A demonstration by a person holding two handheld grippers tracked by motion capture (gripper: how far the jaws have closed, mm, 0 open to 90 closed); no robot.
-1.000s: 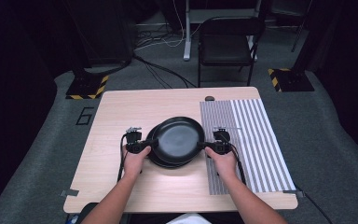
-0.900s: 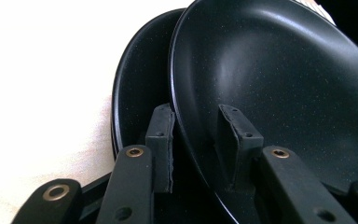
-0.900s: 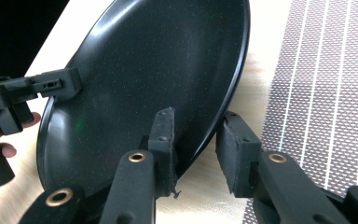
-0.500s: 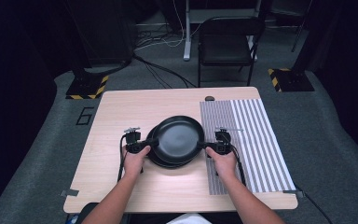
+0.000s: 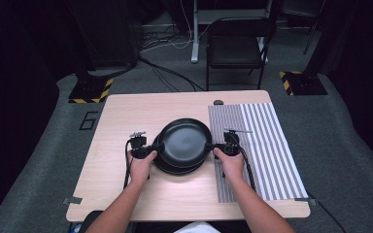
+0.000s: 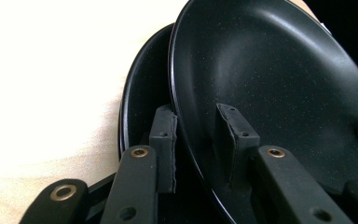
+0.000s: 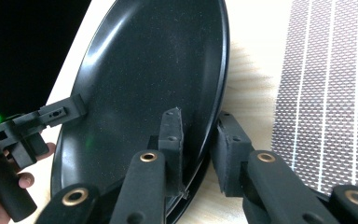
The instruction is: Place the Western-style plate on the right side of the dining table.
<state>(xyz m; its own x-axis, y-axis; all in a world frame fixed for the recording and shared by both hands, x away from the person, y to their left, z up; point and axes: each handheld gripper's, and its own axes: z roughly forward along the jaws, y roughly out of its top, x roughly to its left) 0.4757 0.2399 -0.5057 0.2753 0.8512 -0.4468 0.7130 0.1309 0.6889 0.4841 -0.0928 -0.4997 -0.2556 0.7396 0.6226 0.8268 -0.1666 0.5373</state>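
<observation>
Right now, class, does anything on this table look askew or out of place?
Yes: the top black plate, gripped at opposite rims by the left gripper and right gripper, sits off-centre over the plate beneath.

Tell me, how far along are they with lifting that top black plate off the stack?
Done: both grippers have closed in on the top plate, the left gripper and right gripper each straddling opposite rims. In hand: the jaws have just been closing on it. Left: lifting it clear of the lower plate and setting it down, perhaps on the striped mat.

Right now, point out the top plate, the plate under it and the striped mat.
top plate (image 5: pixel 184 141), high view, its inner bottom.
lower plate (image 6: pixel 142 98), left gripper view, exposed inner rim.
striped mat (image 5: pixel 267 145), high view, bare middle.
</observation>
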